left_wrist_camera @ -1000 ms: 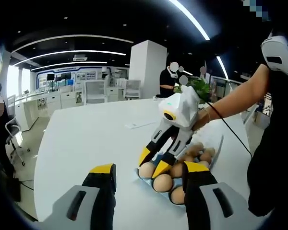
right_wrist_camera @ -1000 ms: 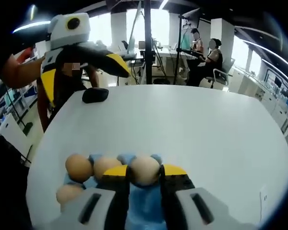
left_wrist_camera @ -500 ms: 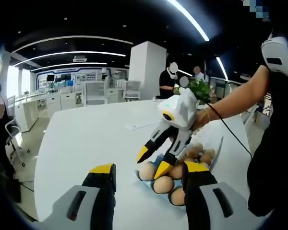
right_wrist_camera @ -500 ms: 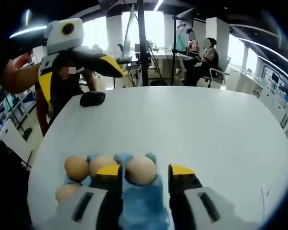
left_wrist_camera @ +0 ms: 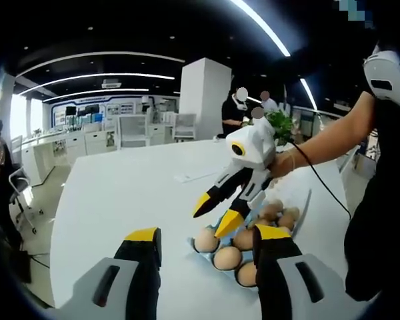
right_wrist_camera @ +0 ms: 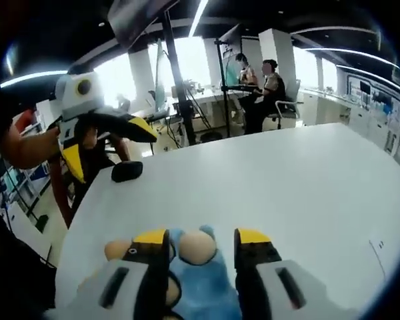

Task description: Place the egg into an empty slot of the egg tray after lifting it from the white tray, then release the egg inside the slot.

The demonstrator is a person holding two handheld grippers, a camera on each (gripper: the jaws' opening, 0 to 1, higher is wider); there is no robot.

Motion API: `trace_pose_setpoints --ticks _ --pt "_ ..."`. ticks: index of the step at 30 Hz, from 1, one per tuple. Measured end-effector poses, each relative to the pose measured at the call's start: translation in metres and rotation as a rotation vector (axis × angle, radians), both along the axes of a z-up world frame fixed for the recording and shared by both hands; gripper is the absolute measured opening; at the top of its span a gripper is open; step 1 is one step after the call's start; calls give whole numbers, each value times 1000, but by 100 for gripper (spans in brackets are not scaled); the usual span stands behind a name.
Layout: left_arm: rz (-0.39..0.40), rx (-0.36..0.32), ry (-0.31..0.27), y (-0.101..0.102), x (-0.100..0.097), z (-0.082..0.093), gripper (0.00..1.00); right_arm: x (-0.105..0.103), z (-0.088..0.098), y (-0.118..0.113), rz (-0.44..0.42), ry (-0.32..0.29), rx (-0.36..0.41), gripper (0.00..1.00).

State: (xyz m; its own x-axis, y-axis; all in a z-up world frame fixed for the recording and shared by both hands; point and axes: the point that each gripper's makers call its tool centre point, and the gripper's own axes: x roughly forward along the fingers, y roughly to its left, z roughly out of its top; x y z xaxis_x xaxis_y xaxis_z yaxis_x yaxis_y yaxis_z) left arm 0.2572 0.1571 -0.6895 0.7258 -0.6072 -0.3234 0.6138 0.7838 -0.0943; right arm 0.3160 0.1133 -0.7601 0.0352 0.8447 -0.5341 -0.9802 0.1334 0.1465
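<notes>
While the right gripper [left_wrist_camera: 213, 215] gapes, the left gripper [left_wrist_camera: 207, 248] hides the egg tray [left_wrist_camera: 201, 248] edge.

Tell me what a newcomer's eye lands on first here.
In the left gripper view, the right gripper hangs open above a cluster of brown eggs in the blue egg tray on the white table. In the right gripper view, one egg sits between its open jaws.

White table [left_wrist_camera: 120, 193] with a black object [right_wrist_camera: 127, 171] (unclear what), green plant [left_wrist_camera: 278, 123], seated people [right_wrist_camera: 257, 83] beyond.
</notes>
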Motion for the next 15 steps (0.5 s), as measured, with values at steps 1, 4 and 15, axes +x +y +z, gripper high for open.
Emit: trace_pose_setpoints --ticks 1,4,15 --pt "1 2 0 0 0 0 56 0 1 0 3 -12 2 39" --pt "-5 8 -2 0 0 2 56 0 6 0 2 -5 19 39" --pt "-20 14 -4 -6 3 4 56 0 10 -10 7 -33 19 38"
